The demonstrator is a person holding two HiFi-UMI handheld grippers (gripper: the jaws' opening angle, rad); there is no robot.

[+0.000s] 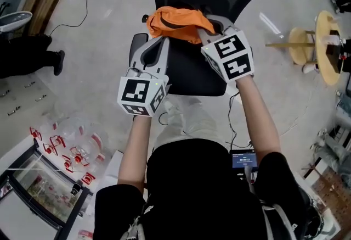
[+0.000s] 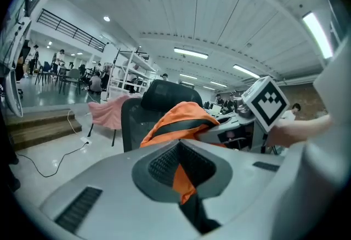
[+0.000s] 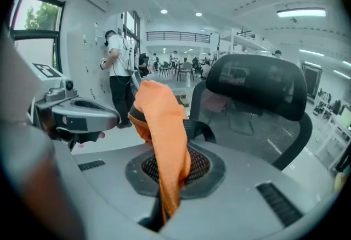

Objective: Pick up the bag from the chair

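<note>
An orange bag (image 1: 178, 23) with dark trim hangs above the seat of a black mesh office chair (image 1: 197, 71), stretched between both grippers. My left gripper (image 1: 163, 37) grips its left side, and orange cloth (image 2: 184, 178) is pinched between its shut jaws. My right gripper (image 1: 208, 29) holds the bag's right side, with a fold of the orange bag (image 3: 164, 151) running down into its shut jaws. The chair's backrest (image 3: 258, 88) stands behind the bag in both gripper views.
A power cable (image 1: 82, 5) trails over the pale floor at upper left. A round wooden stool (image 1: 307, 45) and small table (image 1: 329, 46) stand to the right. Clear plastic packets with red marks (image 1: 68, 148) lie lower left. A person stands by the wall (image 3: 118, 77).
</note>
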